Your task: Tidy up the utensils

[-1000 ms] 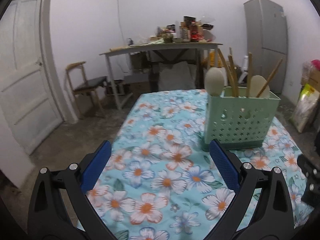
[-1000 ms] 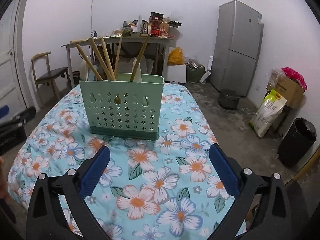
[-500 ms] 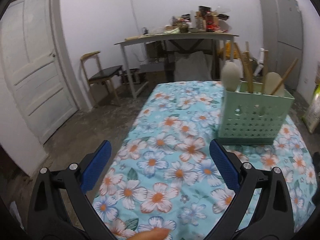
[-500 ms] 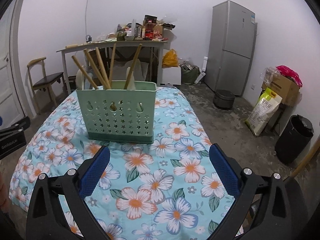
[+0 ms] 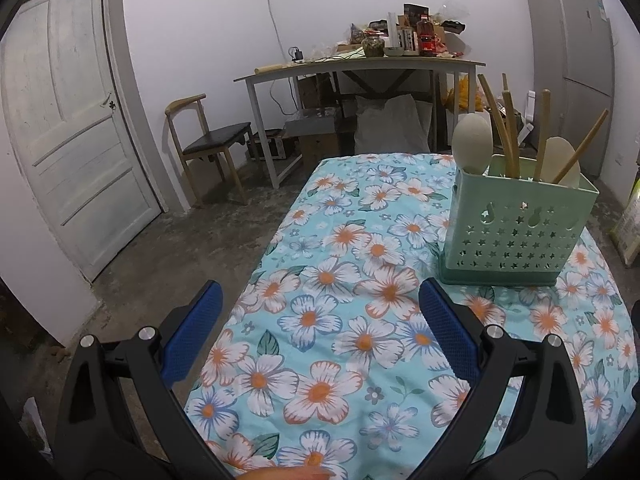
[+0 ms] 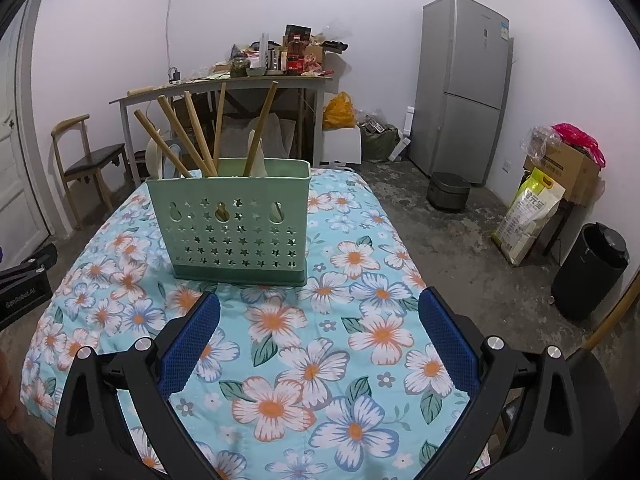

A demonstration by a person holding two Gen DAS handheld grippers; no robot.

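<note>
Both grippers have pulled back from the green basket [image 6: 236,220], which stands on the flowery cloth [image 6: 320,344] at twelve o'clock, full of wooden sticks [image 6: 188,136] and spoons [image 5: 472,142]. Left gripper [image 5: 320,308] and right gripper [image 6: 319,312] hang empty, fingers wide apart. A fridge [image 6: 464,88] stands at two o'clock.

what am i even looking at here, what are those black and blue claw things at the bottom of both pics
Those are two hand-held grippers, one in each of a person's hands, each with a camera looking forward along its blue-padded fingers. One picture is from the left gripper, the other from the right gripper. Both are open and hold nothing. Ahead, on a floral tablecloth, stands a green utensil holder with star-shaped holes. It holds wooden chopsticks and pale spoons. No loose utensils show on the cloth.
</note>
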